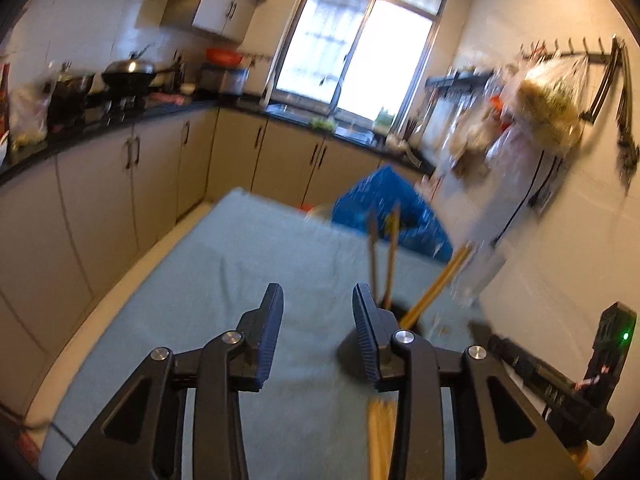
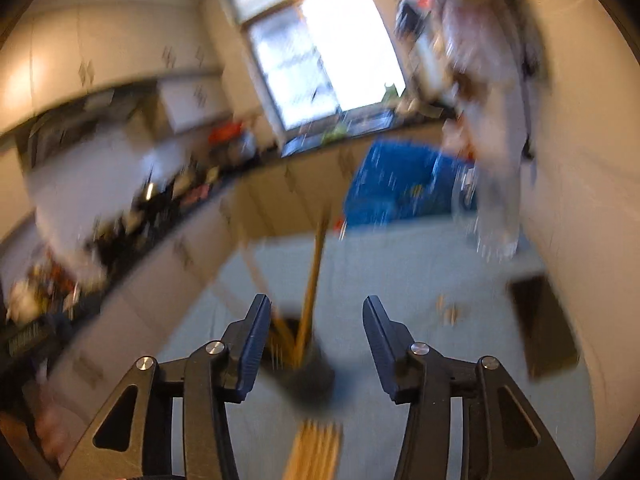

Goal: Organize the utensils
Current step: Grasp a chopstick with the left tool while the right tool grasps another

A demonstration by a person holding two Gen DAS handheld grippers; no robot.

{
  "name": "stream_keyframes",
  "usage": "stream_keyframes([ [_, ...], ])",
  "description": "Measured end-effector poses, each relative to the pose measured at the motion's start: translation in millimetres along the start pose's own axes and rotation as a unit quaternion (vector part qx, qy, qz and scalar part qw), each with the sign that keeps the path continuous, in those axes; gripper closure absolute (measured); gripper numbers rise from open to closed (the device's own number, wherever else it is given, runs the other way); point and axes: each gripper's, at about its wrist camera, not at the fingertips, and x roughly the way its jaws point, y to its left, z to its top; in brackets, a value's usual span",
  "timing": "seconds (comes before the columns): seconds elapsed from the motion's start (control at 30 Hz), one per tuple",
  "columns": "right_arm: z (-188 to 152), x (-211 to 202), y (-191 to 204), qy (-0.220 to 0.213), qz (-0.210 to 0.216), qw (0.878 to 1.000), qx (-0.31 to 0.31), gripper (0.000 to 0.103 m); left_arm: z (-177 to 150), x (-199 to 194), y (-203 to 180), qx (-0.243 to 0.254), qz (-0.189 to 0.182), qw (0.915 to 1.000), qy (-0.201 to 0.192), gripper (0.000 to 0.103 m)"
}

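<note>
A dark utensil holder (image 1: 352,350) stands on the table with wooden chopsticks (image 1: 434,286) and darker utensils (image 1: 382,252) sticking up out of it. It also shows blurred in the right wrist view (image 2: 310,374) with chopsticks (image 2: 314,276) in it. A bundle of loose wooden chopsticks (image 1: 380,436) lies on the cloth in front of it, also in the right wrist view (image 2: 316,450). My left gripper (image 1: 318,328) is open and empty, just left of the holder. My right gripper (image 2: 316,336) is open and empty, above the holder and the bundle.
The table has a pale blue-green cloth (image 1: 224,280). A blue bag (image 1: 394,210) sits at its far end. Plastic bags (image 1: 536,120) hang on the right wall. A black device (image 1: 560,388) lies at the table's right edge. Kitchen cabinets (image 1: 120,184) run along the left.
</note>
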Motion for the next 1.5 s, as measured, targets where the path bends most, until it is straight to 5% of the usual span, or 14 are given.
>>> stream_keyframes([
  [0.07, -34, 13, 2, 0.055, 0.011, 0.998, -0.03, 0.071, -27, 7, 11, -0.005, 0.003, 0.9995, 0.031, 0.069],
  [0.17, -78, 32, 0, 0.121, 0.008, 0.992, -0.042, 0.08, -63, 22, 23, -0.023, 0.003, 0.9961, 0.085, 0.069],
  [0.33, -111, 48, 2, 0.154, -0.011, 0.986, -0.062, 0.081, -99, 31, 15, 0.002, 0.009, 0.9918, 0.127, 0.069],
  [0.87, -114, 71, 12, 0.172, -0.101, 0.972, -0.121, 0.081, -130, 65, -41, 0.089, -0.003, 0.9784, 0.186, 0.069],
  [1.13, -111, 53, -25, 0.167, -0.092, 0.979, -0.07, 0.082, -145, 100, -76, 0.138, -0.008, 0.9665, 0.216, 0.069],
  [1.33, -115, 50, -24, 0.16, -0.088, 0.981, -0.07, 0.081, -151, 120, -88, 0.17, -0.007, 0.9592, 0.226, 0.088],
  [1.5, -116, 50, -24, 0.157, -0.087, 0.981, -0.07, 0.08, -150, 120, -85, 0.188, 0.015, 0.9568, 0.221, 0.088],
])
